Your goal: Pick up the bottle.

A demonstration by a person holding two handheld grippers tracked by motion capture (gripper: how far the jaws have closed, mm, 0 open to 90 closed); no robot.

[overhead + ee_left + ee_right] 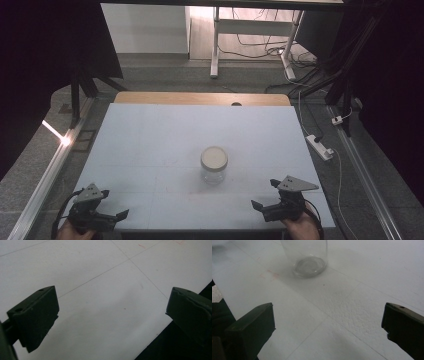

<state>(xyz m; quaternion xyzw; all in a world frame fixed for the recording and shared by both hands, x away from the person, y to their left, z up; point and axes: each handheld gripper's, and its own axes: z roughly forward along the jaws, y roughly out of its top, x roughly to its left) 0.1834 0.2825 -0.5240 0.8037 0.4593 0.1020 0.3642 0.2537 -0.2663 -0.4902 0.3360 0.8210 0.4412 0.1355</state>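
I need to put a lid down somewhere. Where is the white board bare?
Nearly everywhere. The glass jar stands alone mid-board. Bare patches: from the jar to the wooden far edge, and along both sides. The near corners are tighter, with the left tongs and right tongs there.

We see our left gripper w/ jaws spread wide, nothing btwn them, over white table near its edge.
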